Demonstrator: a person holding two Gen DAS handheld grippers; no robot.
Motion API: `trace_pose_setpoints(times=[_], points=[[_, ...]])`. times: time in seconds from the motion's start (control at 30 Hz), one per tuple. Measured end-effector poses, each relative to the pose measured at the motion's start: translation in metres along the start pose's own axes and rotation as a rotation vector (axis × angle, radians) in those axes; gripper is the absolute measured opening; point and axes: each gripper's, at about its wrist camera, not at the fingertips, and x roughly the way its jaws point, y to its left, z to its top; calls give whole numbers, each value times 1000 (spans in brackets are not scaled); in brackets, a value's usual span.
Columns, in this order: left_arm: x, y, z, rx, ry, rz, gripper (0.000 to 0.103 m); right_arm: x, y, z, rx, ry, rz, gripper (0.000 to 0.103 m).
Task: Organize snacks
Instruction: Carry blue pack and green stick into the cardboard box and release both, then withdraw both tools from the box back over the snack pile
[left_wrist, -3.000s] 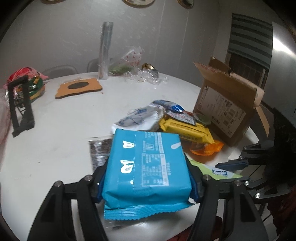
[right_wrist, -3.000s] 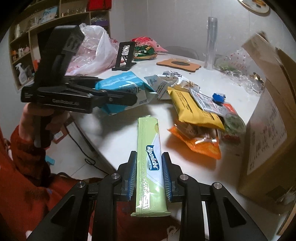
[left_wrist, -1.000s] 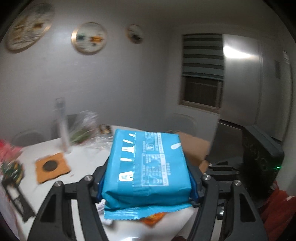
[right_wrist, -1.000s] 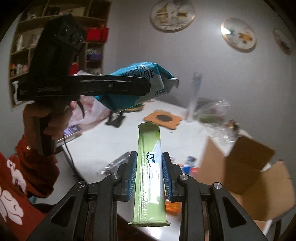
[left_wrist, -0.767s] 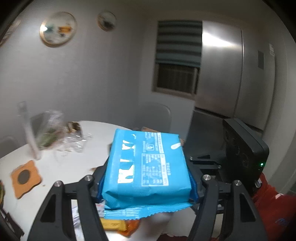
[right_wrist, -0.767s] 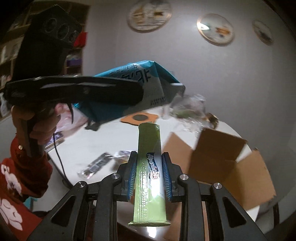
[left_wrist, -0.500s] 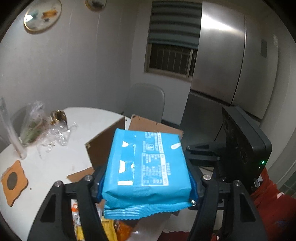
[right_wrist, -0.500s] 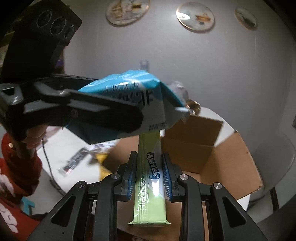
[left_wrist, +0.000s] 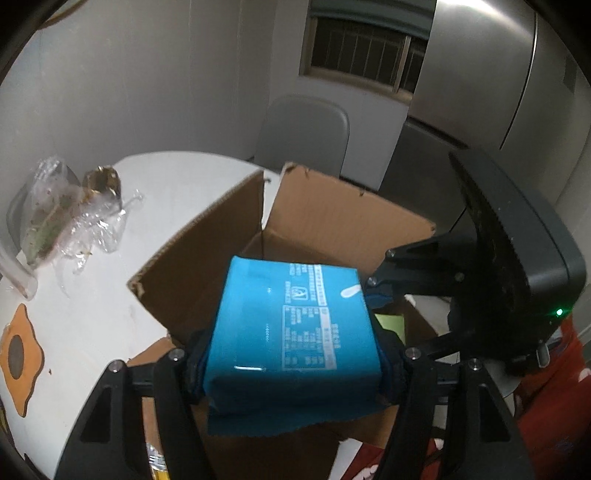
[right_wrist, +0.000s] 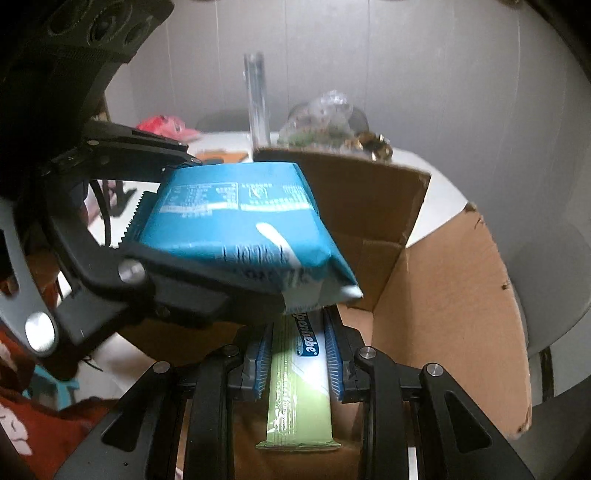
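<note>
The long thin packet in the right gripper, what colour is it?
Light green long thin packet with a blue-and-white logo, clearest in the right wrist view.

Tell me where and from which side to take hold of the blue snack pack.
Grip the blue snack pack across its two long sides near the crimped end, coming from that end, as the left gripper does. It is flat, soft and wider than the green stick pack, so spread fingers suit it.

A home dining area, most likely. A round white table (left_wrist: 177, 184) with a grey chair (left_wrist: 306, 136) stands by a barred window (left_wrist: 362, 62), beside what looks like a steel refrigerator (left_wrist: 480, 74).
</note>
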Motion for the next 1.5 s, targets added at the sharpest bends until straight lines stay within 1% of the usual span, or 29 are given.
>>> trace_pose_setpoints(times=[0.07, 0.23, 0.27, 0.33, 0.53, 0.6, 0.67, 0.7, 0.73, 0.83, 0.87, 0.93, 1.07, 1.13, 1.17, 1.27, 1.33, 1.43, 1.47, 1.5], points=[[10, 1, 1, 1, 26, 0, 64, 7, -2, 1, -11, 32, -4, 22], [33, 6, 3, -2, 91, 6, 64, 21, -9, 1, -5, 112, 24, 22], [36, 6, 3, 1, 96, 13, 64, 17, -2, -3, -12, 123, 20, 22], [43, 9, 2, 0, 113, 23, 64, 23, -1, -4, -18, 156, 21, 22], [55, 15, -1, -20, 131, 55, 65, 29, 5, -4, -31, 194, 7, 22], [56, 17, -2, -22, 134, 75, 66, 30, 5, -1, -33, 199, 8, 22], [58, 18, -2, -21, 138, 93, 72, 30, 6, 0, -33, 207, 12, 22], [57, 18, -2, -22, 133, 93, 73, 32, 6, 3, -33, 210, 13, 22], [56, 18, -2, -25, 126, 92, 74, 32, 7, 4, -31, 215, 17, 24], [54, 19, -1, -19, 108, 98, 81, 25, 5, 0, -24, 219, 17, 25], [52, 19, -2, -16, 101, 103, 81, 24, 7, 1, -23, 221, 10, 29], [47, 16, -3, -16, 94, 106, 81, 21, 9, 2, -24, 221, -7, 31], [27, 12, -6, -20, 41, 94, 81, 8, 11, 2, -6, 212, -33, 31], [14, 10, -8, -16, 13, 102, 81, 1, 13, 5, 3, 199, -49, 31], [5, 9, -10, -13, -9, 105, 81, 2, 10, 13, 10, 190, -56, 31], [-23, 9, -17, -18, -71, 106, 82, -18, 16, 22, 24, 144, -78, 31], [-44, 10, -24, -26, -115, 128, 83, -28, 29, 30, 22, 104, -89, 32], [-79, 19, -43, -55, -182, 152, 83, -50, 50, 31, -5, 34, -127, 32], [-89, 24, -49, -68, -197, 152, 84, -62, 52, 21, -18, 5, -149, 32], [-98, 28, -56, -83, -210, 157, 84, -66, 59, 22, -28, -20, -161, 32]])
